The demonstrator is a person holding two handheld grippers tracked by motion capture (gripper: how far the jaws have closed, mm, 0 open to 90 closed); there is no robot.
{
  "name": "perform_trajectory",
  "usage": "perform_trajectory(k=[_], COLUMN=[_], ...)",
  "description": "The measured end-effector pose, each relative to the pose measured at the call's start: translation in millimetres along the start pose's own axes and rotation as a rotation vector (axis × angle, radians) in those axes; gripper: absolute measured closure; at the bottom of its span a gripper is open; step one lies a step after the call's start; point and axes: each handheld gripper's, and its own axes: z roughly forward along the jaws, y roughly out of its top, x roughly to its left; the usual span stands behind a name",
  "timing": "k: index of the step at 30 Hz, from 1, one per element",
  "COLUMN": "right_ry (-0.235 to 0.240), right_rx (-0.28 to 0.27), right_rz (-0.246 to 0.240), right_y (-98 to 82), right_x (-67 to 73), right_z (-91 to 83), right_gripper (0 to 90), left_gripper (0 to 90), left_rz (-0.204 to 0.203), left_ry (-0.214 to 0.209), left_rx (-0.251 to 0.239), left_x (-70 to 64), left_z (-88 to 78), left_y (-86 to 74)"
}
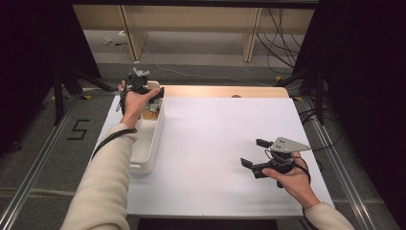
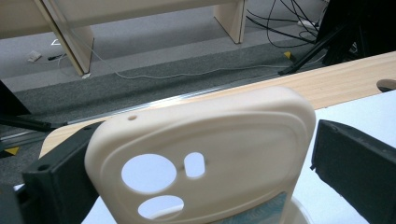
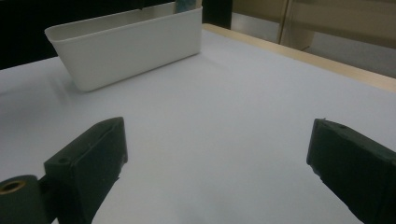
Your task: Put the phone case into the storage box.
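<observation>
Two grippers are at work over the white table (image 1: 225, 143), one in each hand, and one white bin (image 1: 146, 143) stands along the table's left edge, running from near the far left corner back toward the person. The left gripper (image 1: 152, 94), held in the left hand (image 1: 133, 103), hangs over the far end of that bin. Its own view shows one cream phone case (image 2: 205, 158) standing upright between the two black jaws, back face toward the camera. The case is a smooth, matt, pale cream shell with rounded corners and a raised border running round a recessed panel. Three cutouts pierce it near its lower left: one large round hole, one smaller oval below it, and one small rounded slot to their right. A single tiny hole sits near its upper left corner. A bit of blue-green printed material shows at the case's lower edge, too little of it to name. The jaws stand wide: the right jaw is clearly apart from the case with table showing in the gap, and the left jaw lies just beside the case's edge, so the pads are not pressing it. The right gripper (image 1: 253, 153), in the right hand (image 1: 292, 179) near the table's near right corner, points toward the bin with both jaws spread wide over bare table and nothing between them.
</observation>
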Motion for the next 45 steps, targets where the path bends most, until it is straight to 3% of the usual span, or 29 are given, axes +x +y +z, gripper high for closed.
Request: perform_trajectory(k=[17,34,45], right_ry=[-0.004,-0.004,-0.005], right_rx=[0.002,0.001,0.002], right_rz=[-0.001,-0.002,-0.002], right_y=[-0.2,-0.1,-0.2], right_x=[0.0,0.1,-0.1], right_z=[0.2,0.2,0.2], right_gripper=[5.7,5.6,5.6], left_gripper=[0.0,0.0,2.2], left_rz=[-0.004,0.022,0.040], left_ry=[0.004,0.004,-0.055], left_rx=[-0.048,-0.107,-0.137], left_x=[1.7,-2.4,-10.2], left_z=[-6.5,-19.4,-35.4], left_y=[9.4,25.4,30.1])
